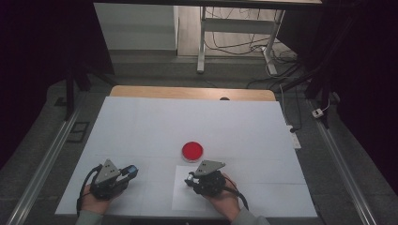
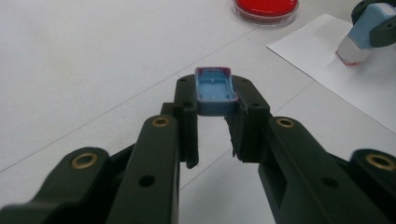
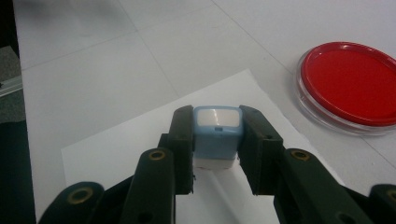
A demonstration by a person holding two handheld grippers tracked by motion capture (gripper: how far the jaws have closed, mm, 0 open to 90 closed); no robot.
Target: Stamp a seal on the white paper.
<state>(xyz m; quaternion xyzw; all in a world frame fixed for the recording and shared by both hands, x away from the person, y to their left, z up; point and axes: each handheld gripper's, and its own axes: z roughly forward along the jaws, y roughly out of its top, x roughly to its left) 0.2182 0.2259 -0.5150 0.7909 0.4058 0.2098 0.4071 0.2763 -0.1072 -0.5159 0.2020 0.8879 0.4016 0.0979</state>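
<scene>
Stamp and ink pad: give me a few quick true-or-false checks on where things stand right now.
1. The right gripper is shut on the blue stamp. True.
2. The stamp is pressed into the red ink pad. False: it is over the white paper sheet, beside the pad.
3. The left gripper holds the blue stamp cap. True.
4. The ink pad lies on the paper sheet. False: it sits on the white table, beyond the sheet.
</scene>
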